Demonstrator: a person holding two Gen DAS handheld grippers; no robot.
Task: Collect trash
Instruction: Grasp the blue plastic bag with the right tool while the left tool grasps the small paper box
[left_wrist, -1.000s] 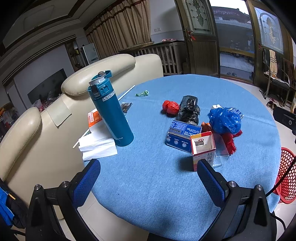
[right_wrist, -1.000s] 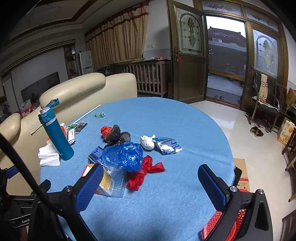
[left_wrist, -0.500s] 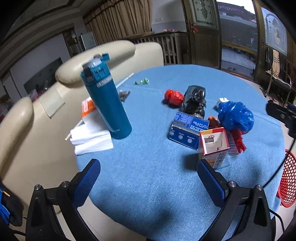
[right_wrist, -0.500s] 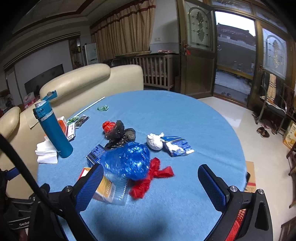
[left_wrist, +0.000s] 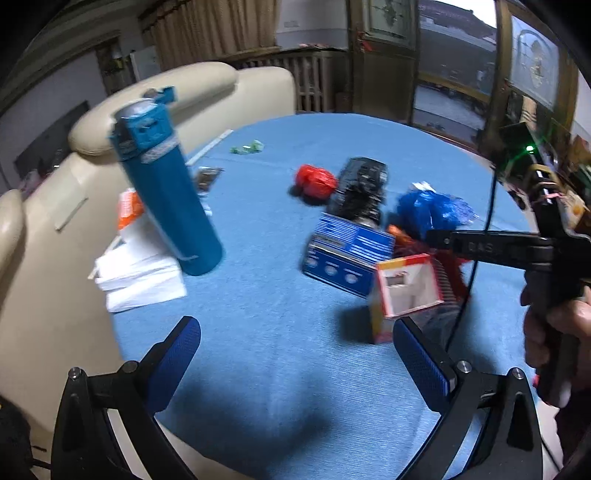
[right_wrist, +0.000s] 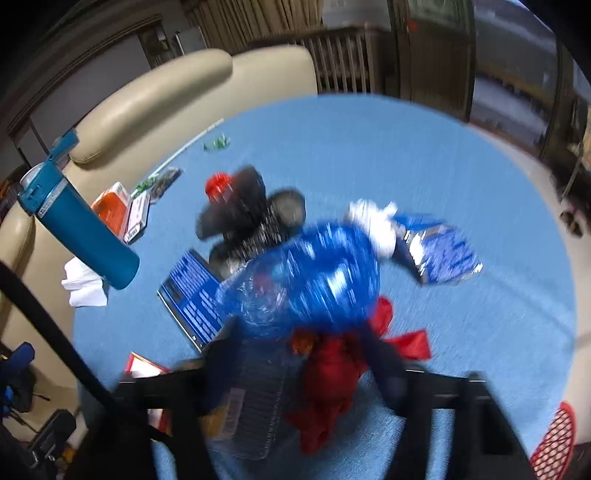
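Trash lies mid-table on the blue cloth: a blue plastic bag (right_wrist: 314, 273), a red bag (right_wrist: 332, 373), a black bag (right_wrist: 243, 214), a small red ball (left_wrist: 314, 181), a dark blue box (left_wrist: 347, 254), an open red-and-white carton (left_wrist: 406, 288), a clear plastic tray (right_wrist: 255, 402) and a white wad with a blue wrapper (right_wrist: 436, 247). My right gripper (right_wrist: 303, 362) is blurred, its fingers still apart, one on each side of the blue and red bags. My left gripper (left_wrist: 295, 354) is open and empty above the near table edge. The right gripper's body shows in the left wrist view (left_wrist: 517, 247).
A teal bottle (left_wrist: 170, 184) stands at the left beside white tissues (left_wrist: 140, 277) and an orange packet (left_wrist: 127, 206). A green scrap (left_wrist: 247, 147) lies far back. A red mesh basket (right_wrist: 554, 443) sits off the table's right edge. A cream sofa (left_wrist: 166, 96) is behind.
My right gripper has dropped fast onto the blue and red bags and its fingers have narrowed. My left gripper has moved a little closer over the table.
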